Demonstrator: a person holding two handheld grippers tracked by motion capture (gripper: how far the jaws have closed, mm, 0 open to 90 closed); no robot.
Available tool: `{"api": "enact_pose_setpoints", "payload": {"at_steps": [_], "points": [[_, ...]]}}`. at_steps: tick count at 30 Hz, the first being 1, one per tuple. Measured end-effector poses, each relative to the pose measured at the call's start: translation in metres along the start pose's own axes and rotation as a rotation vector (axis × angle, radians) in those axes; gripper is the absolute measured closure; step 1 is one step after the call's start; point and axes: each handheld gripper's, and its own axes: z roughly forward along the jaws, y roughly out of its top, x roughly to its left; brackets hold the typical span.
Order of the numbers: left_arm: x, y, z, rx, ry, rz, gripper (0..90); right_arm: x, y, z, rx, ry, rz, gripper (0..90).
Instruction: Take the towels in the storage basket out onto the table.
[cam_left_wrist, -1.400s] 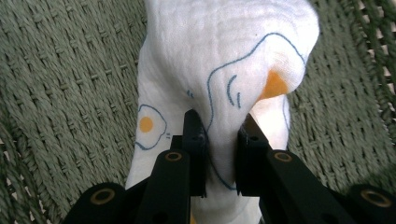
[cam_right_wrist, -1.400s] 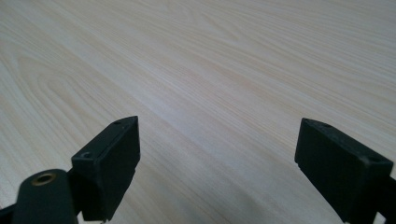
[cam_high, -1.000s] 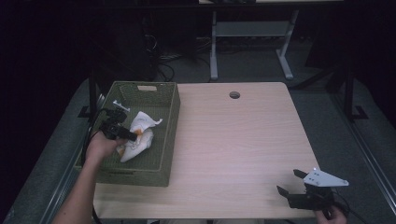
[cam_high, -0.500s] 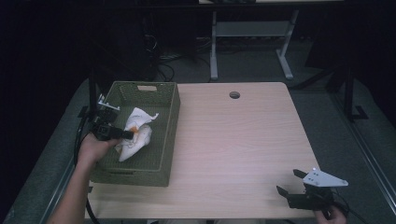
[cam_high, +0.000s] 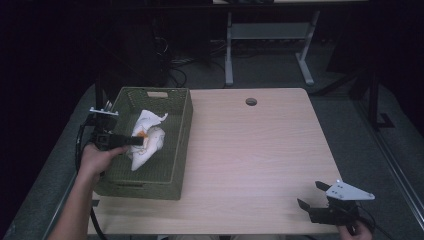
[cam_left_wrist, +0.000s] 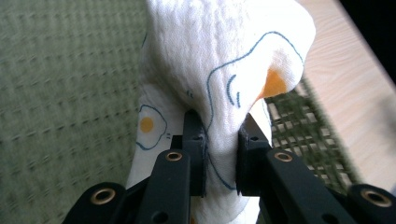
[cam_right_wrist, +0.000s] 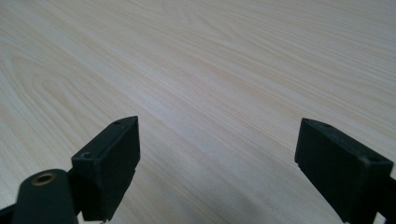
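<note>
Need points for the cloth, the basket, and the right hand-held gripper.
cloth (cam_left_wrist: 224, 60), left gripper view, printed fold above the jaws
basket (cam_high: 184, 131), high view, right wall
right hand-held gripper (cam_high: 311, 195), high view, midway between its open fingertips

The worktop (cam_high: 260, 150) was pale wood-grain laminate with rounded corners and a small round cable hole (cam_high: 251, 101) near its far edge. Grey carpet (cam_high: 350, 95) lay around it. Beyond the far edge stood a grey metal frame (cam_high: 265, 45) on two splayed legs, with dark cables (cam_high: 175, 75) tangled on the floor beside it (the room behind was almost black).
</note>
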Motion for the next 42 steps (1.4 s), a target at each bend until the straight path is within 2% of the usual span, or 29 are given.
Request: {"api": "enact_pose_setpoints", "payload": {"at_steps": [1, 2, 5, 6, 8, 9, 10, 13, 14, 17, 19, 23, 24, 26, 42], "points": [[-0.001, -0.001, -0.002, -0.017, -0.028, 0.015, 77.5, 0.000, 0.000, 0.000, -0.001, 0.001, -0.004, 13.8], [-0.002, -0.001, -0.002, -0.022, -0.047, 0.010, 77.6, 0.000, 0.000, 0.001, 0.000, 0.000, -0.006, 13.9], [-0.002, -0.001, -0.003, -0.033, -0.058, 0.011, 77.5, 0.000, 0.000, 0.001, 0.002, -0.001, -0.007, 13.8], [-0.001, -0.001, -0.004, -0.046, -0.088, 0.002, 77.5, 0.000, 0.000, 0.001, 0.004, -0.001, 0.000, 13.9], [-0.002, -0.001, -0.006, -0.071, -0.116, -0.012, 77.6, -0.001, 0.000, 0.000, 0.003, -0.004, -0.005, 13.8], [-0.002, -0.001, -0.006, -0.071, -0.116, -0.012, 77.6, -0.001, 0.000, 0.000, 0.003, -0.004, -0.005, 13.8], [-0.002, -0.001, -0.008, -0.089, -0.141, -0.020, 77.6, -0.001, 0.000, -0.001, -0.002, -0.006, 0.002, 13.8], [-0.003, 0.000, -0.010, -0.091, -0.147, -0.016, 77.6, -0.002, 0.000, -0.002, -0.007, -0.009, 0.011, 13.9], [-0.004, 0.000, -0.014, -0.114, -0.165, -0.030, 77.6, -0.002, 0.000, -0.002, -0.008, -0.009, 0.010, 13.9], [-0.003, 0.001, -0.017, -0.128, -0.186, -0.035, 77.6, -0.002, 0.000, -0.002, -0.005, -0.008, 0.009, 13.8], [-0.004, 0.002, -0.020, -0.156, -0.221, -0.057, 77.6, -0.002, 0.000, 0.000, -0.003, -0.006, 0.005, 13.9], [-0.006, 0.005, -0.023, -0.164, -0.229, -0.051, 77.6, -0.001, 0.000, 0.001, 0.000, 0.000, 0.008, 13.9], [-0.007, 0.007, -0.024, -0.181, -0.251, -0.054, 77.6, -0.001, 0.000, 0.001, 0.001, 0.001, 0.005, 13.8], [-0.011, 0.010, -0.025, -0.184, -0.259, -0.046, 77.6, -0.002, 0.000, 0.001, 0.001, 0.001, 0.003, 13.9], [-0.030, 0.024, -0.018, -0.178, -0.301, -0.014, 77.6, 0.001, 0.001, 0.001, 0.001, 0.007, -0.008, 13.8]]}}
